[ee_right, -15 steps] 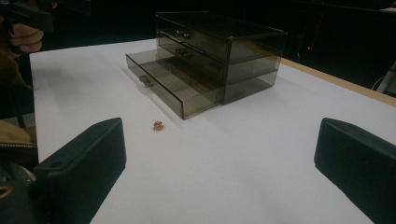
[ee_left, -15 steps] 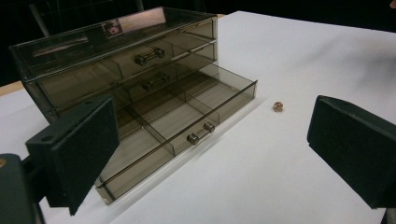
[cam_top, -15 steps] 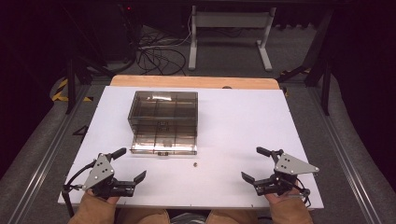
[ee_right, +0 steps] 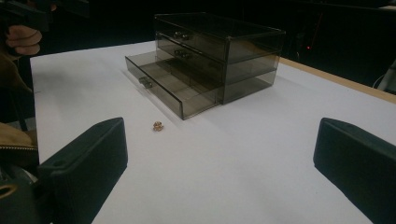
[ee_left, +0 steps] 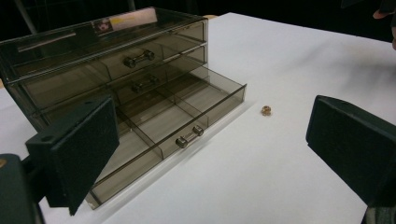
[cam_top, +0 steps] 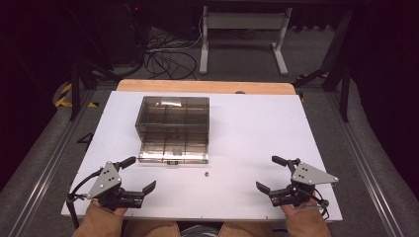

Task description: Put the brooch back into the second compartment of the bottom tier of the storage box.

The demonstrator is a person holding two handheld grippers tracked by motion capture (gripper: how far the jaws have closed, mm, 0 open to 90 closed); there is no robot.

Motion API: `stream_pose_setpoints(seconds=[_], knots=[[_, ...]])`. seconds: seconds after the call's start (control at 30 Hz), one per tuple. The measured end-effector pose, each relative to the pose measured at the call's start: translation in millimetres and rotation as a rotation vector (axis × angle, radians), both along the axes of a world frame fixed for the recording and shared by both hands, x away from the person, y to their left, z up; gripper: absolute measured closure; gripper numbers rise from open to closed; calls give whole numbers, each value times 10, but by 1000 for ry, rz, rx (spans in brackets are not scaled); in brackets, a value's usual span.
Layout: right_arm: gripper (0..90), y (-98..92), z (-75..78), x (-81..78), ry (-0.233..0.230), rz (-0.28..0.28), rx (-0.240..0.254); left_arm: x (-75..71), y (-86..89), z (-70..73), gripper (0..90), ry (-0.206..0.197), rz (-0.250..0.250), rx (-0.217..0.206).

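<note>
High view: the small brass nut (cam_top: 206,174) lies on the table (cam_top: 257,138) between both wide-open hand-held grippers, at two o'clock from the left hand-held gripper (cam_top: 139,175) and slightly nearer it than the right hand-held gripper (cam_top: 271,174), just before the smoked drawer box's (cam_top: 174,126) pulled-out bottom drawer (cam_top: 173,153).

High view overhead facing forward; gripper views low, oblique (both sharing the drawer box (cam_top: 173,129)).

White table (cam_top: 257,128) carries a smoky clear drawer box (cam_top: 173,126), bottom drawer pulled out. Small brass nut (cam_top: 206,174) lies just in front.
</note>
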State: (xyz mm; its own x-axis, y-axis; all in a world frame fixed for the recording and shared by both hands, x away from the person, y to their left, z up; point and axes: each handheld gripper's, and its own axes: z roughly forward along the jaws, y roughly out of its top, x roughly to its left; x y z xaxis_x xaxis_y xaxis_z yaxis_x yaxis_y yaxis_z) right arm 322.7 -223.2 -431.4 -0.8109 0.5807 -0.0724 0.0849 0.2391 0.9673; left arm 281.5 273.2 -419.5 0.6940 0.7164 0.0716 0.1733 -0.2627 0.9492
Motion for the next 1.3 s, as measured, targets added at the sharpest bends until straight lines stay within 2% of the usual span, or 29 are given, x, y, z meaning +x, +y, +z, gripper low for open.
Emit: stream_pose_setpoints(seconds=[0.3,0.47,0.53,0.57,0.67,0.7,0.8,0.87,0.93,1.07,1.17,1.3], knots=[[39,12,-10,1,6,7,3,3,-34,54,41,5,-52,4],[42,30,-12,-3,7,10,-3,23,-53,100,42,18,-61,7],[42,37,-18,3,10,12,-8,41,-72,124,43,14,-61,22],[43,39,-21,6,11,12,-8,54,-102,138,44,33,-70,24],[45,42,-24,7,13,13,-10,77,-126,161,45,33,-73,45],[45,42,-25,5,14,12,-10,96,-155,184,45,57,-81,39],[45,41,-29,7,15,12,-8,152,-210,219,45,74,-82,53],[46,43,-32,12,16,12,-10,171,-239,222,45,86,-89,46],[45,47,-33,12,16,14,-12,231,-312,244,44,98,-115,47],[45,46,-36,15,17,12,-11,277,-399,270,45,97,-138,62],[46,45,-39,15,19,14,-9,310,-539,307,44,86,-160,102],[46,43,-39,12,18,14,-9,356,-654,328,44,90,-181,106]])
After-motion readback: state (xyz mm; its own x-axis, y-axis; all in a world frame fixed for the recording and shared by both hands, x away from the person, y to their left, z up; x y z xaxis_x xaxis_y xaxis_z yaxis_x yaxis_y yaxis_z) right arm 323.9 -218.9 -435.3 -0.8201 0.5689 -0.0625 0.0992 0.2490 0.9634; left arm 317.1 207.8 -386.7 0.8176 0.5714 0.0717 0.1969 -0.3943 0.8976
